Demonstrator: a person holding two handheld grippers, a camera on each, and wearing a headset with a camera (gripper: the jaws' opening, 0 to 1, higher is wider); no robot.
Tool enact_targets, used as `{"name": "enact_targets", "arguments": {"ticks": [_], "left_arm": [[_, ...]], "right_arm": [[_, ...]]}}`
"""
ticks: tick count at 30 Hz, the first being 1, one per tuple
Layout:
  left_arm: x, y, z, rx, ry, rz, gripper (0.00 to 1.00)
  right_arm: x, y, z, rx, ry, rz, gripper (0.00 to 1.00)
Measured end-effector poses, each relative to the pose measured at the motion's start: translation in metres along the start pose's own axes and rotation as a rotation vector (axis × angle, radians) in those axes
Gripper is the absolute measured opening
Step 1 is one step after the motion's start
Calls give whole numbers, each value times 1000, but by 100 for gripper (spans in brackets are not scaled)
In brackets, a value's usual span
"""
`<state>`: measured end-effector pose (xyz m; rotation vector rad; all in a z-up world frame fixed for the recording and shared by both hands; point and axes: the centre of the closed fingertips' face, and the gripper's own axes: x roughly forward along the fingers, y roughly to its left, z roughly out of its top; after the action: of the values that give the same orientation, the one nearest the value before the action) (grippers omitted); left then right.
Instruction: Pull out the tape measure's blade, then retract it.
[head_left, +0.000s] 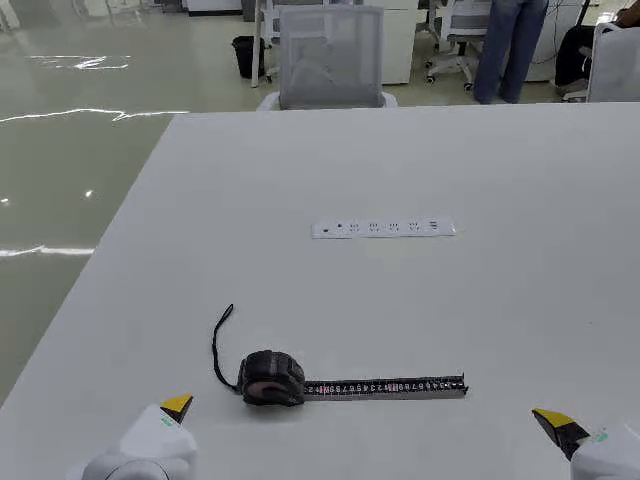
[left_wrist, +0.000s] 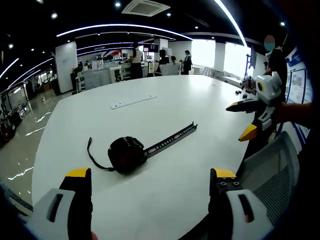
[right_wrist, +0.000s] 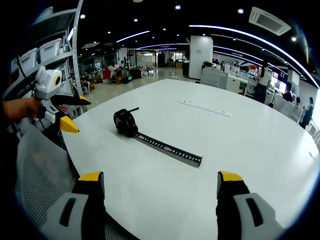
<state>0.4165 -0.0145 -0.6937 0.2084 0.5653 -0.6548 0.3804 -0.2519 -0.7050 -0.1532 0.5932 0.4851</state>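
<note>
Left tool (left_wrist: 150, 173) and right tool (right_wrist: 160, 176) (bodies cropped) flank tape measure (head_left: 270, 377).

The room was bright and evenly lit from overhead. In both gripper views long ceiling strips (left_wrist: 125, 26) and small downlights (right_wrist: 177, 7) glowed against a dark ceiling, and the windows (left_wrist: 206, 52) were blown out white. The glossy floor (head_left: 80, 120) carried streaks of glare. The white table (head_left: 400, 170) looked flat, with a faint soft shadow under the tape measure (head_left: 272, 378). Fisheye bending curved the table's edge; the blade (head_left: 385, 387) markings seemed slightly soft
</note>
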Motion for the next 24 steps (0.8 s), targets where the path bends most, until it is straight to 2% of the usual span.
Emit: {"name": "enact_targets", "arguments": {"ticks": [9, 19, 24], "left_arm": [[3, 5, -8, -47, 23, 38, 93], [10, 7, -5, -76, 19, 77, 92], [16, 10, -8, -96, 35, 97, 89]], "right_arm": [[3, 4, -2, 0, 8, 8, 94], [7, 6, -7, 0, 25, 36, 93], [9, 7, -6, -27, 23, 58, 94]]}}
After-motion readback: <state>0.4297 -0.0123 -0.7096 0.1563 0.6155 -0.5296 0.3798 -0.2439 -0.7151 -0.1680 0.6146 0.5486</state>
